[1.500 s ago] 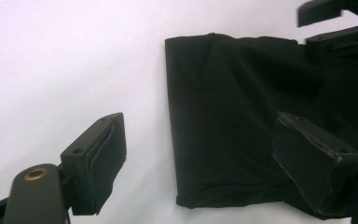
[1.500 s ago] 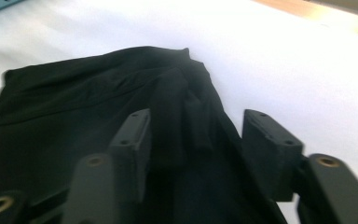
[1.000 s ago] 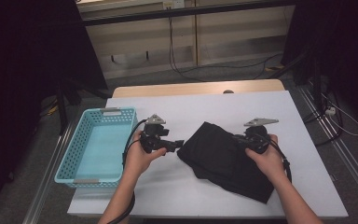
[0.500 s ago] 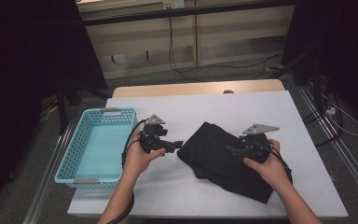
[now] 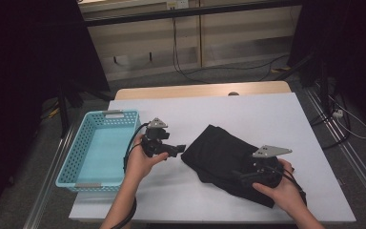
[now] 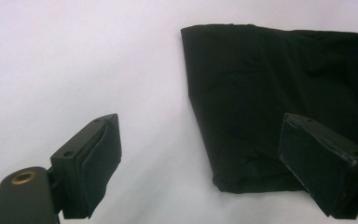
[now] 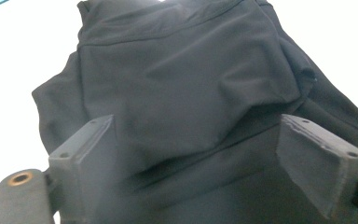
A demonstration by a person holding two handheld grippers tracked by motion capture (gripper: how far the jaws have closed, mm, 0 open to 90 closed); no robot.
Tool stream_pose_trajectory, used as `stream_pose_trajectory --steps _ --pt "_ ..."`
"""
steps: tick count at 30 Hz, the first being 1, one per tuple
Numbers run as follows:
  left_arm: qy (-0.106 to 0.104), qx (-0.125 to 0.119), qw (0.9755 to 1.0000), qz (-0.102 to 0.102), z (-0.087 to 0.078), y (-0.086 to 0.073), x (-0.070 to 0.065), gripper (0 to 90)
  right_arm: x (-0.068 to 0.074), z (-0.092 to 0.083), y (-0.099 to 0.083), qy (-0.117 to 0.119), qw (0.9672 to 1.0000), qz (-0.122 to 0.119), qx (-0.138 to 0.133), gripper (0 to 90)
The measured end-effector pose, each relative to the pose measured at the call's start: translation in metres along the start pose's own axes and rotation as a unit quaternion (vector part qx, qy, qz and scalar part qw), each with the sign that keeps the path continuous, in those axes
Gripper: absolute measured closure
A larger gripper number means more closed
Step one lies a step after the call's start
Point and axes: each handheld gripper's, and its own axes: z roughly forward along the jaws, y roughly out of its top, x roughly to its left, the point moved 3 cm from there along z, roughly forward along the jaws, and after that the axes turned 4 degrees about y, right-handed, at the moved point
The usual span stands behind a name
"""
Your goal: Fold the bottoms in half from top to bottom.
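Note:
A black folded garment (image 5: 221,152) lies on the white table (image 5: 267,114), right of centre. My left gripper (image 5: 180,149) hovers just off its left corner, open; its jaws have just opened slightly wider, with bare table and the cloth's corner (image 6: 279,84) ahead of the left gripper (image 6: 200,163). My right gripper (image 5: 240,175) is over the garment's near part, and its jaws have just been opening. In the right gripper view the right gripper (image 7: 193,158) stands open above the rumpled cloth (image 7: 182,79), whose folds rise between the pads without being pinched.
A light blue plastic basket (image 5: 100,152) with nothing in it stands at the table's left side, close to my left hand. Cables run across the floor beyond the far edge. Bare table lies behind and to the right of the garment.
My right hand has slid toward the near edge of the table along the garment, and its jaws have gone from shut to open. The left hand has stayed put.

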Motion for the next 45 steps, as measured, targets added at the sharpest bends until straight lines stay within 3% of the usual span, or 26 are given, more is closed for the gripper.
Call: stream_pose_trajectory --steps 10,21,23,30,32,34,36,45 --pt "-0.003 0.001 1.0 0.006 0.002 -0.002 0.004 9.9 0.013 0.006 -0.004 0.023 0.9994 -0.025 0.009 29.4" --pt "-0.01 0.006 0.9998 0.014 0.004 -0.002 0.004 8.4 0.022 0.003 -0.003 0.059 0.9975 -0.038 0.002 59.1" --pt "-0.009 0.005 0.9999 0.013 0.004 -0.002 0.003 8.3 0.025 0.004 -0.004 0.066 0.9968 -0.045 0.004 59.9" --pt "-0.01 0.007 0.9998 0.014 0.005 -0.002 0.003 8.2 0.03 0.013 -0.011 0.055 0.9948 -0.075 0.043 59.7" --pt "-0.01 0.008 0.9998 0.014 0.005 -0.002 0.003 8.3 0.028 0.014 -0.012 0.05 0.9949 -0.075 0.045 68.8" --pt "-0.008 0.008 0.9998 0.014 0.005 -0.002 0.003 8.3 0.026 0.011 -0.011 0.052 0.995 -0.073 0.044 83.6" --pt "-0.009 0.008 0.9998 0.014 0.005 -0.002 0.003 8.3 0.024 0.01 -0.011 0.057 0.9951 -0.069 0.041 87.8" --pt "-0.008 0.003 0.9999 0.012 0.003 -0.001 0.005 8.3 0.018 -0.001 -0.009 0.057 0.9957 -0.066 0.031 89.3"
